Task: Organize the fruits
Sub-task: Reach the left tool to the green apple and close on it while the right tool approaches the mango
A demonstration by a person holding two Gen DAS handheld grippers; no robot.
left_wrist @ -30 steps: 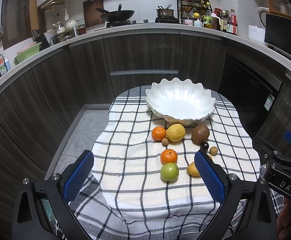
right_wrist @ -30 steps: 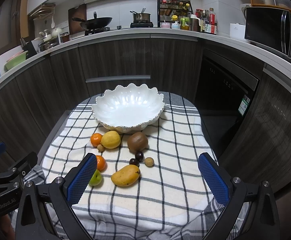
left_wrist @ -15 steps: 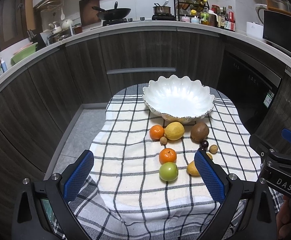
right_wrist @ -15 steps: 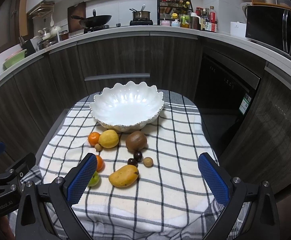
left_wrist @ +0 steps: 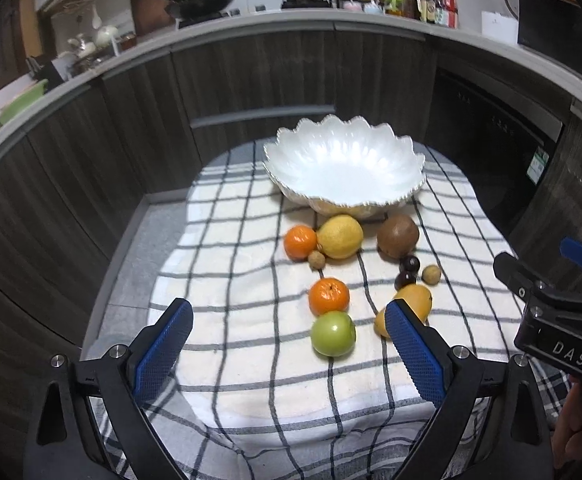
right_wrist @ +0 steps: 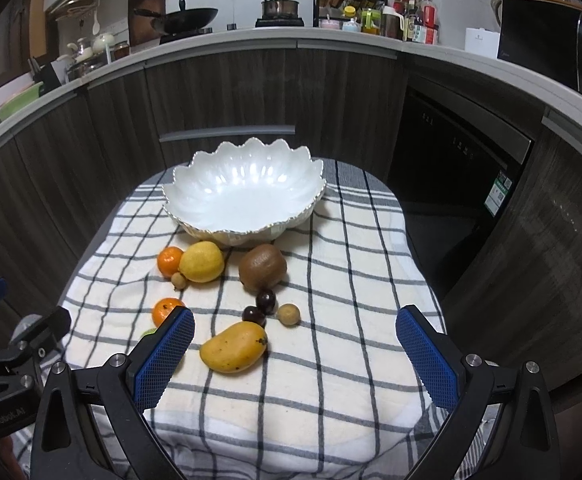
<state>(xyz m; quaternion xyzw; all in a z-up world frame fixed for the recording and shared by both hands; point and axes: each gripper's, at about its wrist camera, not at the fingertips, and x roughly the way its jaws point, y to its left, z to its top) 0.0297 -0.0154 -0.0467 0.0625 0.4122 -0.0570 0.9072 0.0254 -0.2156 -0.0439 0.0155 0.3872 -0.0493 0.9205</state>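
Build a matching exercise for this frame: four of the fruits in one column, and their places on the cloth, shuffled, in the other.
Things:
1. green apple
2. lemon
3. kiwi
4. mango

Places:
A. just in front of the white bowl, touching an orange
B. nearest the right tool, below the two dark fruits
C. directly below the nearer orange, in the left wrist view
D. right of the lemon, above the two dark fruits

Pairs: 1-C, 2-A, 3-D, 4-B
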